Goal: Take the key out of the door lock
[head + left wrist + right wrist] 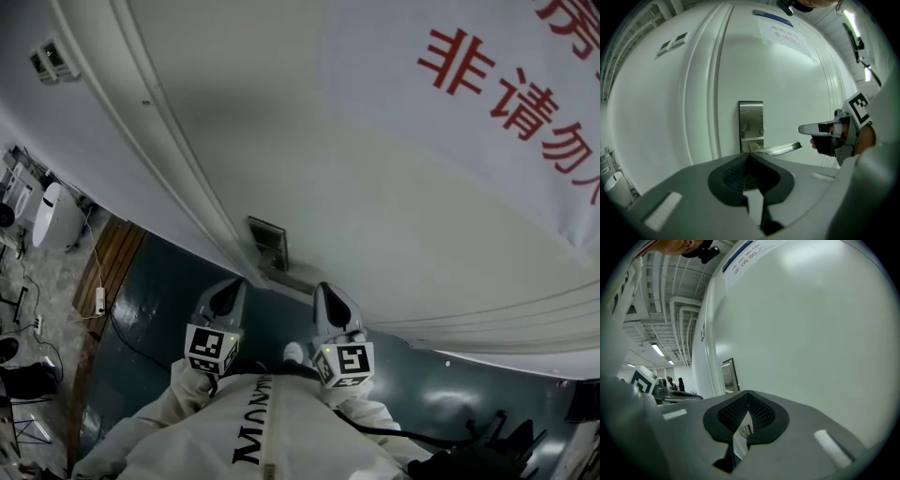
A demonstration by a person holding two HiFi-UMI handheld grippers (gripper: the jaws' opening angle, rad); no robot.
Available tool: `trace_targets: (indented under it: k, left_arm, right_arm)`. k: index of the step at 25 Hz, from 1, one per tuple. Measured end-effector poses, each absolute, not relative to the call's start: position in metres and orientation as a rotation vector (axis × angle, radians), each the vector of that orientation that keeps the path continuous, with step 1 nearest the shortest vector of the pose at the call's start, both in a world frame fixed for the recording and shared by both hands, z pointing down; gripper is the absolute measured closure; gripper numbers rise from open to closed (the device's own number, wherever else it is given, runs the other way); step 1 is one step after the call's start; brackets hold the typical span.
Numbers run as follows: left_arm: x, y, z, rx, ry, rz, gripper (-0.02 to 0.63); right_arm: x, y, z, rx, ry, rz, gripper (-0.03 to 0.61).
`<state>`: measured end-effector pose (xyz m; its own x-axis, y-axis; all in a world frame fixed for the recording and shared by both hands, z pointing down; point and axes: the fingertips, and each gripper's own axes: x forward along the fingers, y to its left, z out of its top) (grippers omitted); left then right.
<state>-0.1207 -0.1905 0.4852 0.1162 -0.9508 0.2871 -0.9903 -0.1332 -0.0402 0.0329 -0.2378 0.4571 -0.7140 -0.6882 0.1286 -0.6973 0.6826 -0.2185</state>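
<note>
Head view: left gripper point(228, 292) and right gripper point(328, 295) pointed at the door point(375, 187), near the lock plate point(269, 242). Left gripper view showed its jaws closed, facing the plate and handle point(780, 150); the key was too small to pick out there. Right gripper view showed its jaws closed too.

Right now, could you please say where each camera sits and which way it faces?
Head view: on the person's head, looking down the door at the lock plate; both sleeves, left gripper and right gripper show.
Left gripper view: on the left gripper, facing the lock plate and lever handle; own shut jaws, right gripper.
Right gripper view: on the right gripper, looking along the door; own shut jaws, left gripper.
All share the lock plate.
</note>
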Motion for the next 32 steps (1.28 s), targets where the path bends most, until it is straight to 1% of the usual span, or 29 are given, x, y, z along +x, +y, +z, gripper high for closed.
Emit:
trace_targets:
  k: [6,12,24,29,32]
  left_arm:
    - [-0.121,-0.209,0.484,2.298,-1.884,0.385,0.614]
    - [-0.13,-0.223,0.489,2.424,-1.737,0.387,0.614]
    - [-0.18,-0.23,0.489,2.55,-1.611,0.34,0.614]
    - [-0.186,-0.234,0.493,2.567,-1.571,0.318,0.614]
    - [-0.183,-0.236,0.498,2.58,-1.539,0.316,0.614]
  right_arm:
    - [0.035,-0.246,0.458,1.275,-2.811,0.404,0.578]
    - [0.035,-0.246,0.462,1.482,-2.698,0.417,0.578]
    - [-0.009,-0.221,0.469,1.704,-2.487,0.377,0.584]
    - [-0.015,-0.212,0.474,1.728,-2.451,0.398,0.573]
    - [-0.017,-0.207,0.478,1.729,-2.46,0.444,0.539]
